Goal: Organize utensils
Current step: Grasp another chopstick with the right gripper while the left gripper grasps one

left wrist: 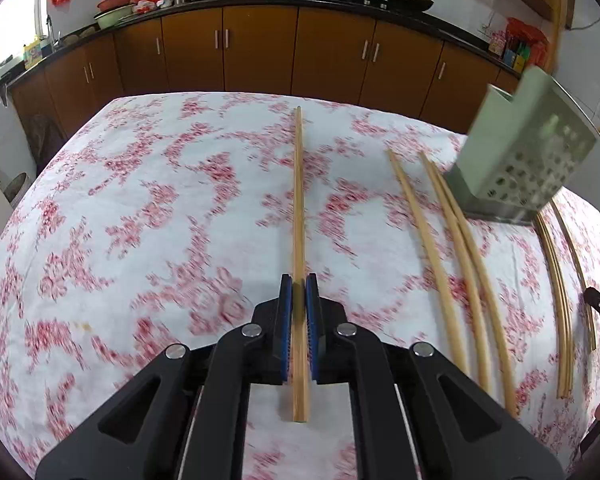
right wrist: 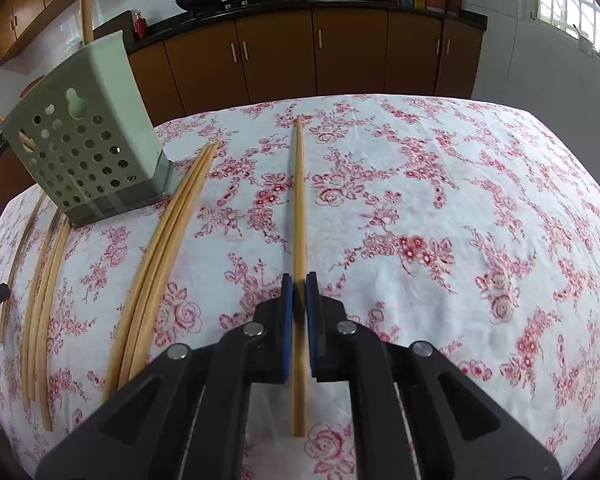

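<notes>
Open tablecloth [right wrist: 440,208] lies right of the perforated holder [right wrist: 88,148] and loose chopsticks [right wrist: 156,256].

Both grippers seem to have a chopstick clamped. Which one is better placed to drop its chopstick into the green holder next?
Probably the right gripper. Its view is sharp and the green holder looms large and near, just left of its chopstick. The left gripper also grips a chopstick, but its holder sits off at the frame edge.

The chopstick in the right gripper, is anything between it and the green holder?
Nothing upright blocks the way. The right gripper is shut on a chopstick. Between it and the green holder only a bundle of loose chopsticks lies flat on the tablecloth, low enough to pass over.
</notes>
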